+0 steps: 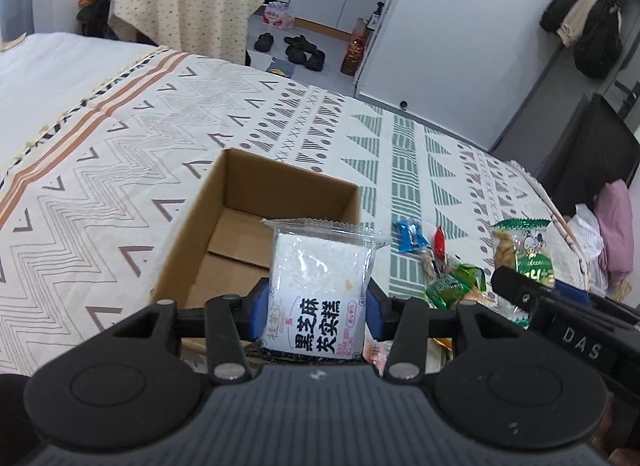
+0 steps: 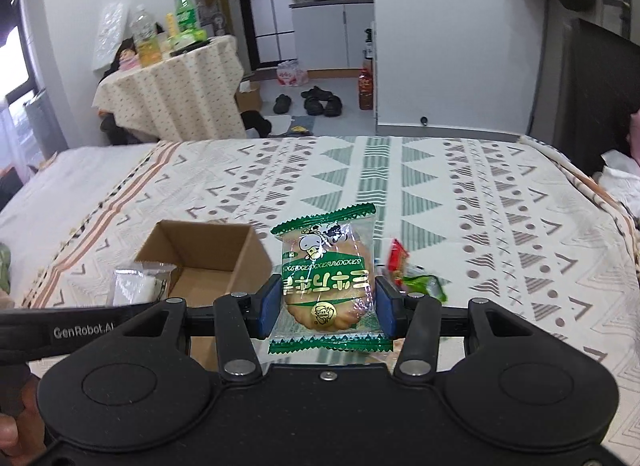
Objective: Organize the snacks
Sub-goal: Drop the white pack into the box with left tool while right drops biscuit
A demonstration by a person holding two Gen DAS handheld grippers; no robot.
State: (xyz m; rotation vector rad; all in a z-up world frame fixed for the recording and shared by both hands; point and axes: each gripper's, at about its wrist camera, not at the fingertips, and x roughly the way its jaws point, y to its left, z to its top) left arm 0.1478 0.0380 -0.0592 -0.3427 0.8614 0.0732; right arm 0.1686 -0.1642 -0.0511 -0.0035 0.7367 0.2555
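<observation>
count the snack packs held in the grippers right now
2. A white pack is clamped in the left gripper above the box; a green pack is clamped in the right gripper. More snacks lie loose on the bed.

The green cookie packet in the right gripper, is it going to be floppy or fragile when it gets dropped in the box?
The green cookie packet probably stays fairly stiff: one round biscuit fills the wrapper. Its crimped film ends look loose and may flex. The biscuit could crack if the right gripper squeezed harder. It seems light, so it may land unevenly in the cardboard box.
</observation>
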